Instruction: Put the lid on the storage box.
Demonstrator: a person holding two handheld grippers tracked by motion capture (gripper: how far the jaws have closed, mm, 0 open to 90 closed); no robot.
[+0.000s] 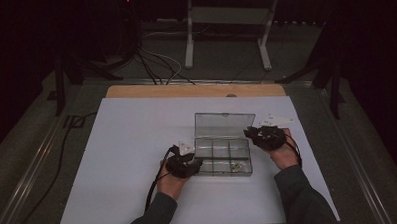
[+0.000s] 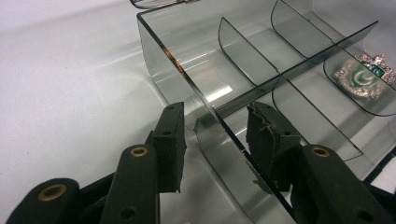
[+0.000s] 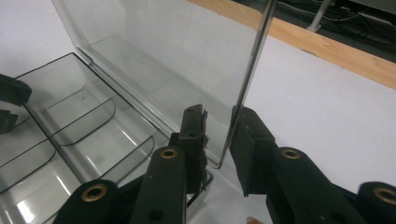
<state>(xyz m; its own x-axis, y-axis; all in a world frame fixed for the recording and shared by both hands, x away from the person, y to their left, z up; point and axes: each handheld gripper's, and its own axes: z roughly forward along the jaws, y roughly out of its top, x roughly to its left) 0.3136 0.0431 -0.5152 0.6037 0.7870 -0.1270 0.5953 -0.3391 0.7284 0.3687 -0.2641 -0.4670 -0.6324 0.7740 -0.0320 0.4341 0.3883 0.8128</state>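
The clear box (image 1: 223, 156) sits mid-surface, lid (image 1: 224, 124) upright: light, stiff, slippery, likely brittle. Left tool (image 2: 214, 135) straddles its left wall, not pinching; right tool (image 3: 218, 133) stands narrow around the lid's right edge, one pad touching.

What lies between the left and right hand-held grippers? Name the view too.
In the high view, the clear compartment box, lid raised, lies between the left hand-held gripper and the right hand-held gripper.
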